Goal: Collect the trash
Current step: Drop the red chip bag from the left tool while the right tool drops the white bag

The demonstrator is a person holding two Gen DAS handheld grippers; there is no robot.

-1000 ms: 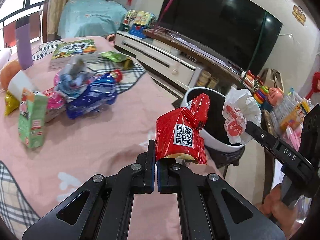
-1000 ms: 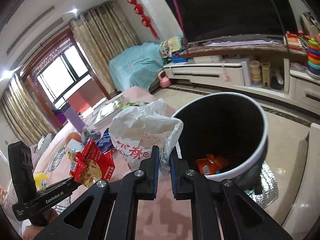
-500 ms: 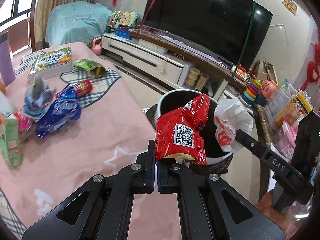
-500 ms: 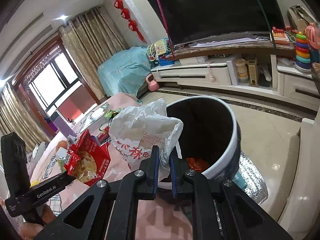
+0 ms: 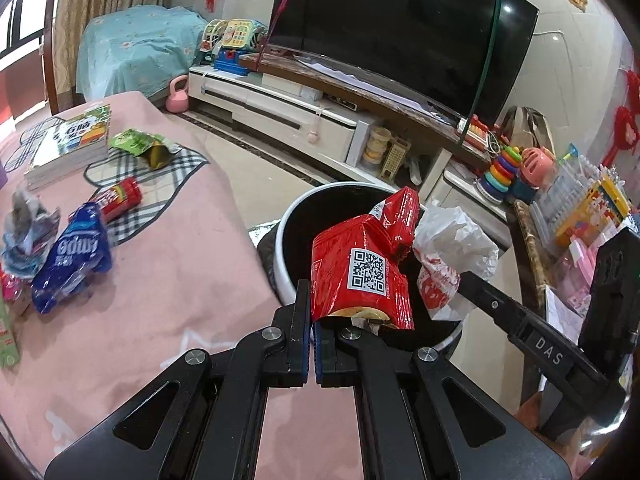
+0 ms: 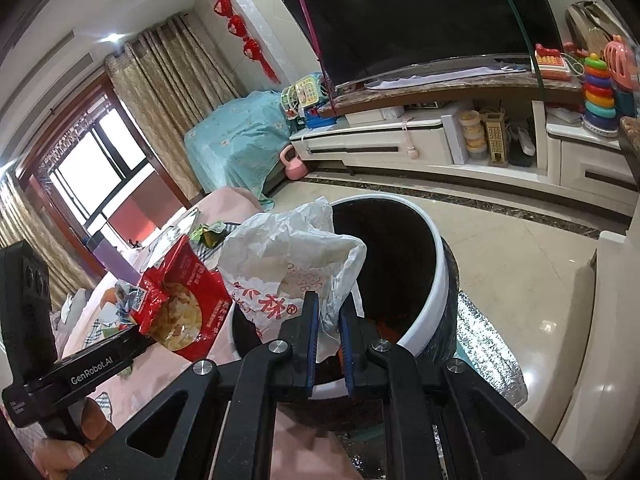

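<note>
Red snack packet [image 5: 362,276] clamped in left gripper [image 5: 311,322] over bin [image 6: 430,300]; right gripper [image 6: 329,322] pinches white plastic bag [image 6: 288,260] beside it, above bin rim

Hidden behind the red snack bag [image 5: 362,268] and white plastic bag [image 6: 296,264]: most of the bin's [image 6: 434,280] inside.

A big dark television [image 5: 404,28] tops a white cabinet [image 6: 400,144] (curtained window [image 6: 100,160] opposite) above glossy tiles [image 6: 520,248].
</note>
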